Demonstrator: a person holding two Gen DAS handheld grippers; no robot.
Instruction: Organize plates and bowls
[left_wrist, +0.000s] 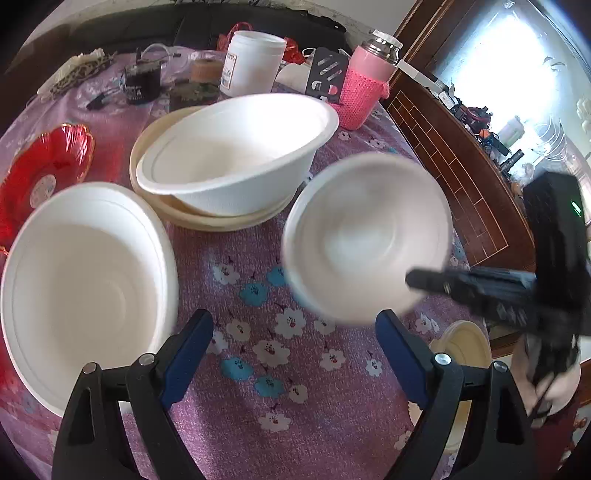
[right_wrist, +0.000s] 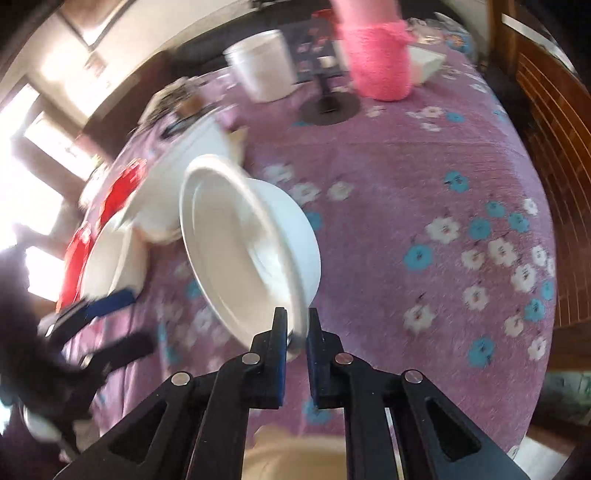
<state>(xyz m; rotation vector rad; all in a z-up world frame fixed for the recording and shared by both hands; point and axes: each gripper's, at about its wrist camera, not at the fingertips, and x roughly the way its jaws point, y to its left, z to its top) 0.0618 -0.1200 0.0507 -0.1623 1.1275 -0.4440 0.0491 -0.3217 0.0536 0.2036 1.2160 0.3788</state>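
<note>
My right gripper (right_wrist: 296, 325) is shut on the rim of a white bowl (right_wrist: 251, 243) and holds it tilted above the purple floral tablecloth (right_wrist: 406, 177); in the left wrist view that bowl (left_wrist: 365, 236) is blurred, with the right gripper (left_wrist: 417, 280) at its right edge. My left gripper (left_wrist: 295, 328) is open and empty, low over the cloth. A white bowl (left_wrist: 88, 288) lies at left. Another white bowl (left_wrist: 236, 151) sits tilted on cream plates (left_wrist: 221, 221).
A red dish (left_wrist: 44, 166) sits at far left. At the back stand a white jar (left_wrist: 255, 62), a pink knit-sleeved flask (left_wrist: 365, 85), a black jar (left_wrist: 142, 83) and clutter. A cream bowl (left_wrist: 461, 354) is at the near right edge, a wooden chair (left_wrist: 461, 173) beyond.
</note>
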